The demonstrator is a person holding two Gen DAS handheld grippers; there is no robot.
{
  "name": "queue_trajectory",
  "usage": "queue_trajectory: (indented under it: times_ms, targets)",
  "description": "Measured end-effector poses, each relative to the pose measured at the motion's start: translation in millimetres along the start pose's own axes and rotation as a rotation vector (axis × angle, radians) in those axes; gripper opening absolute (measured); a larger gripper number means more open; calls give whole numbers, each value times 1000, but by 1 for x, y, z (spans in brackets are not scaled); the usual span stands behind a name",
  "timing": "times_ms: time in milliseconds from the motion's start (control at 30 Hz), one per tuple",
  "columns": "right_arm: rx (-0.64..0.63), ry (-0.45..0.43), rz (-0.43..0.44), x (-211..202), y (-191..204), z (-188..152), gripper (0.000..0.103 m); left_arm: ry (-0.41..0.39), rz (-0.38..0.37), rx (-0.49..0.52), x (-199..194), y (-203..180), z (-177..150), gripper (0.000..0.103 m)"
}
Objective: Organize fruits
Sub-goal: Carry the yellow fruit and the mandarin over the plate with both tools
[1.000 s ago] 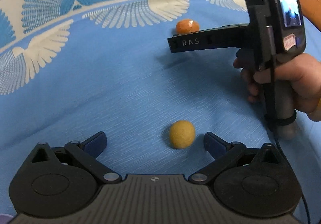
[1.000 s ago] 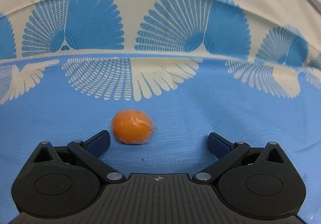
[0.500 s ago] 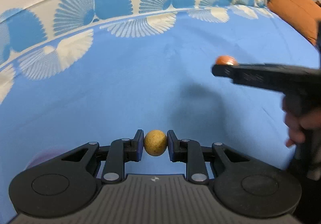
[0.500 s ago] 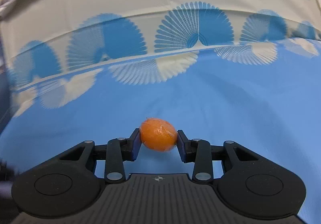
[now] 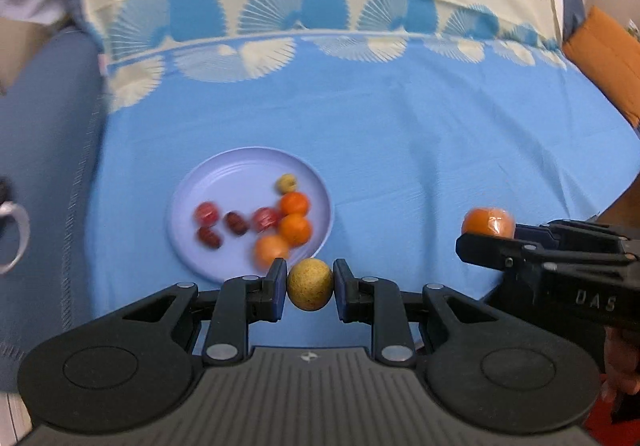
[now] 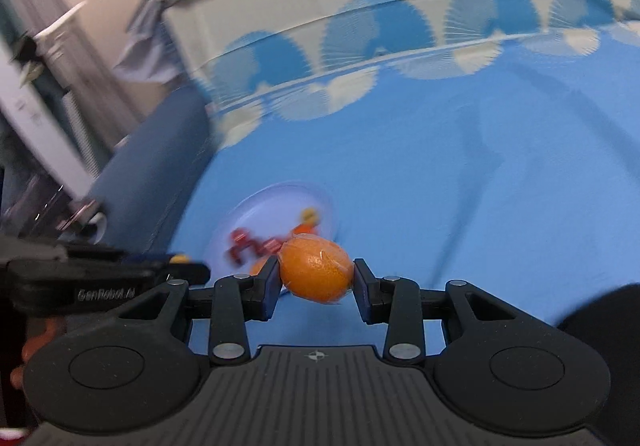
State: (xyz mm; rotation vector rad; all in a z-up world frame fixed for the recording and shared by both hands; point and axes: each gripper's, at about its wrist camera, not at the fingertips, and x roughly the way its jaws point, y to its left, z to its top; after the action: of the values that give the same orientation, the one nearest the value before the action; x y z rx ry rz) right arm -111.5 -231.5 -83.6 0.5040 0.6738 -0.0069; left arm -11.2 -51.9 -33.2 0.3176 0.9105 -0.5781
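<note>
Yellow-brown fruit (image 5: 309, 290) clamped in left gripper (image 5: 309, 291), wrapped orange (image 6: 316, 269) clamped in right gripper (image 6: 316, 278); carry step, next release onto lilac plate (image 5: 240, 174).

plate (image 6: 280, 202) and its fruits (image 6: 256, 246) motion-blurred, right tool (image 5: 486, 242) cut off at edge

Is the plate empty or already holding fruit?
Holding fruit. The plate carries several pieces, orange, red and one yellowish, blurred, so an exact count is uncertain.

A second ago both fruits lay loose on the bedspread; now my left hand-held gripper (image 5: 310, 290) pinches the yellow fruit (image 5: 310, 289) and my right hand-held gripper (image 6: 316, 275) the wrapped orange (image 6: 316, 273). I've lifted both, and the plate (image 5: 240, 174) of fruit has come into view.
</note>
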Motion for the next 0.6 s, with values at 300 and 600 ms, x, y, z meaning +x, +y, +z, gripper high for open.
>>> queue_trajectory:
  times_ms: [300, 600]
  targets:
    - [-187, -57, 9, -40, 64, -22, 40, -96, 34, -124, -64, 26, -40, 27]
    - [-351, -97, 4, -63, 98, -32, 40, -179, 63, -143, -100, 33, -54, 27]
